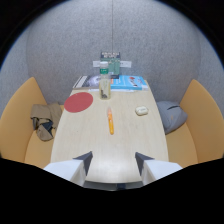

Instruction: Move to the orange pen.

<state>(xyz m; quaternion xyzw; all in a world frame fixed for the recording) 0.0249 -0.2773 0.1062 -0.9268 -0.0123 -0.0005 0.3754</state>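
An orange pen [110, 121] lies lengthwise on the pale wooden table [90, 137], near the middle, pointing away from me. My gripper [113, 162] hovers over the table's near end, fingers open with nothing between them. The pen is well beyond the fingertips, roughly in line with the gap between them.
A red round mat [78, 102] lies left of the pen, a small white object [142, 110] right of it. A glass [104, 87], books [129, 82] and a bottle [104, 67] stand at the far end. Orange benches flank the table, with a bag [43, 120] left and a grey cushion [170, 114] right.
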